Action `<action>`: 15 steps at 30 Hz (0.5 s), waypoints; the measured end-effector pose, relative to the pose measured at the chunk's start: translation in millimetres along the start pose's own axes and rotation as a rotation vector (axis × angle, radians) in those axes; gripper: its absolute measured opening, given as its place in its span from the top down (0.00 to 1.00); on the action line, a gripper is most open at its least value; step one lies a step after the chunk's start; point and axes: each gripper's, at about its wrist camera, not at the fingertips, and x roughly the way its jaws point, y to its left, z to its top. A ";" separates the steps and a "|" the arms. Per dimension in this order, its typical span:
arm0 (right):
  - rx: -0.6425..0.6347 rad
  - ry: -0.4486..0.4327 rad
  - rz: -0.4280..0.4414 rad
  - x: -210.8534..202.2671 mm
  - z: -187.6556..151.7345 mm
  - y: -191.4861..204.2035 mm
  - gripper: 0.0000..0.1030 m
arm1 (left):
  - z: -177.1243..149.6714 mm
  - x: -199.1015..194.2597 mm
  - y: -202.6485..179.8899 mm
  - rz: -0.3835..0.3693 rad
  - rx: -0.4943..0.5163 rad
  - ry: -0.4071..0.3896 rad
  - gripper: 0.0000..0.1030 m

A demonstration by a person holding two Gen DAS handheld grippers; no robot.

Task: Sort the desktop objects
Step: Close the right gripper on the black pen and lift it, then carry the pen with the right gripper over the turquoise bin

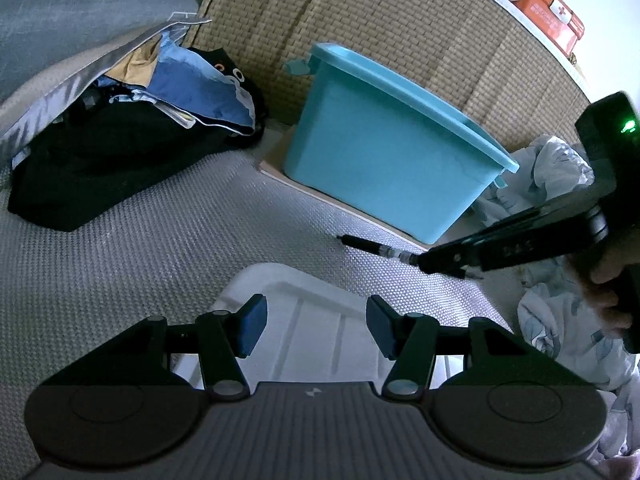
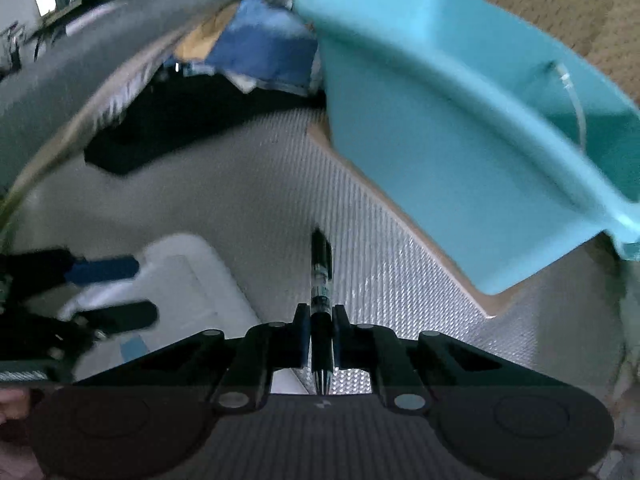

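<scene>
Your right gripper (image 2: 321,330) clamps the pen (image 2: 321,276) near its tip end, so most of the barrel sticks out ahead; a fast swing could pivot it loose or knock it against the bin (image 2: 460,152) wall short of the rim. The pen hangs over the mat (image 2: 248,200), just beside the bin, while your left gripper (image 1: 316,326) hovers open over the white lid (image 1: 320,320).

Black pen (image 2: 321,280) held level, near teal bin (image 2: 460,128).
</scene>
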 end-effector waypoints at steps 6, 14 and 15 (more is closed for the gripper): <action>0.019 -0.063 -0.017 -25.9 3.9 4.7 0.88 | 0.6 -1.5 0.2 -0.005 0.000 -0.003 0.43; -0.031 -0.108 -0.057 -59.3 18.7 20.5 0.88 | 0.9 -2.1 0.8 -0.008 -0.004 -0.008 0.43; -0.036 -0.117 -0.066 -65.1 21.1 22.6 0.88 | 1.0 -2.6 0.7 -0.007 -0.002 -0.011 0.43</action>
